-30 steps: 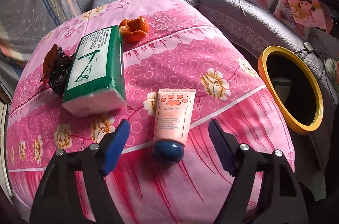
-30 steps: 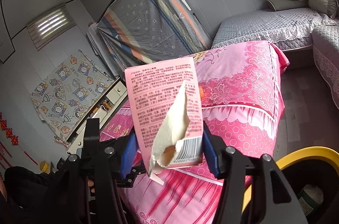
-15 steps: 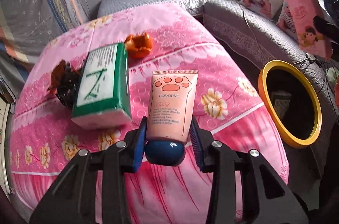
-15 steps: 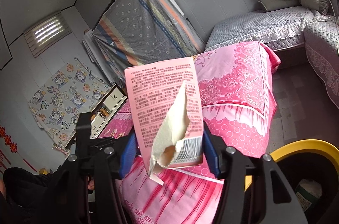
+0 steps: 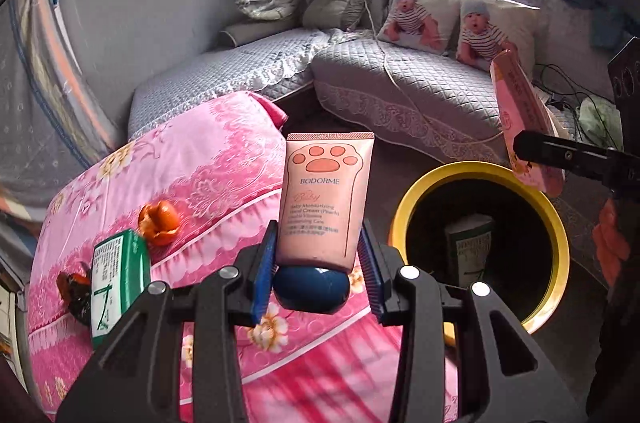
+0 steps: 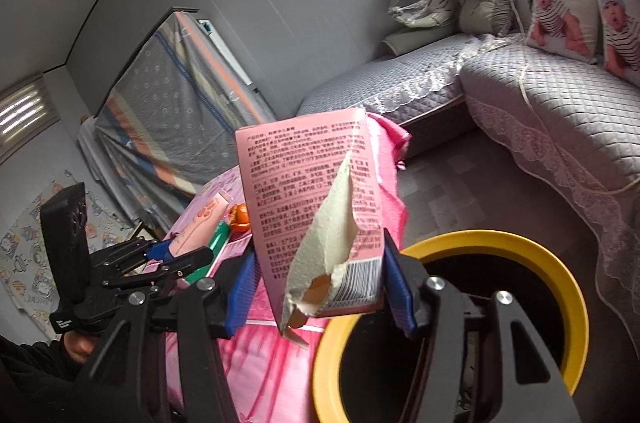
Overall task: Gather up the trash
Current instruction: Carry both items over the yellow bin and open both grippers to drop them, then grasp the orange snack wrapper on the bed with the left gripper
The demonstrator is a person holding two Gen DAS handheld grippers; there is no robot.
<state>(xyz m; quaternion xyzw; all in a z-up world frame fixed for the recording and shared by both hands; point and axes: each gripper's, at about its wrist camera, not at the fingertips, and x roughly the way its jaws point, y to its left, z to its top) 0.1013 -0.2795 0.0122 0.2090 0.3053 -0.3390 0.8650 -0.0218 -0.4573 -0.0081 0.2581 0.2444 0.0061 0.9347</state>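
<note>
My left gripper (image 5: 316, 271) is shut on a pink hand cream tube (image 5: 326, 195) with a dark blue cap, held upright above the pink bedspread (image 5: 192, 159). My right gripper (image 6: 318, 283) is shut on a torn pink carton (image 6: 312, 199), held above the rim of the yellow-rimmed trash bin (image 6: 576, 303). The bin (image 5: 560, 255) also shows in the left wrist view, with a green pack inside. The carton (image 5: 520, 115) shows there too, above the bin's far rim. The left gripper with the tube (image 6: 200, 223) shows in the right wrist view.
On the bedspread lie a green tissue pack (image 5: 116, 275), an orange peel (image 5: 158, 217) and a dark wrapper (image 5: 74, 289). A grey quilted sofa (image 5: 420, 91) with baby-print cushions (image 5: 416, 15) stands behind the bin. A covered board (image 6: 172, 111) leans on the wall.
My left gripper closed on the cream tube, lifted it off the bedspread and swung right toward the bin. My right gripper with the carton moved over the bin's rim.
</note>
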